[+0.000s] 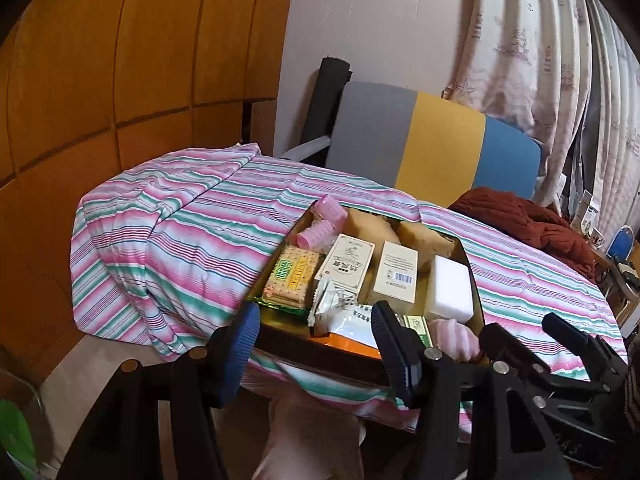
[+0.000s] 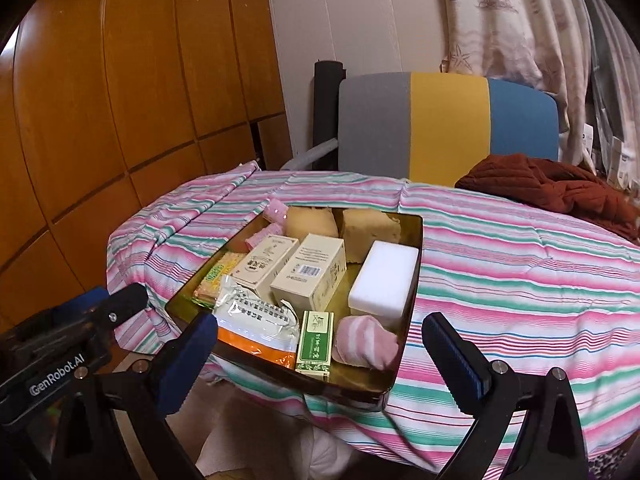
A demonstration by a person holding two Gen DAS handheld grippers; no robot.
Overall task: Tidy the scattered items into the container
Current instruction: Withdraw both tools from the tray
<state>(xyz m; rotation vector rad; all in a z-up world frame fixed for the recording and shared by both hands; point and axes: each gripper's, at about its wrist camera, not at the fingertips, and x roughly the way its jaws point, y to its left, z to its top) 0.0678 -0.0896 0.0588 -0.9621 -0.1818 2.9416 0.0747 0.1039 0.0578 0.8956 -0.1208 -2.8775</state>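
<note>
Container (image 2: 412,280) sits packed; only the right view shows its green box (image 2: 316,340) whole, seemingly upright; both grippers' fingers gape empty.

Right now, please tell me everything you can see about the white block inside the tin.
The white block is a plain rectangular slab with slightly rounded edges, looking like soft foam, unmarked and unwrapped. It lies flat along the right wall of the gold tin, slightly raised at its near end. A beige carton stands just left of it, and the pink striped sock lies against its near end. No gripper touches it.
</note>
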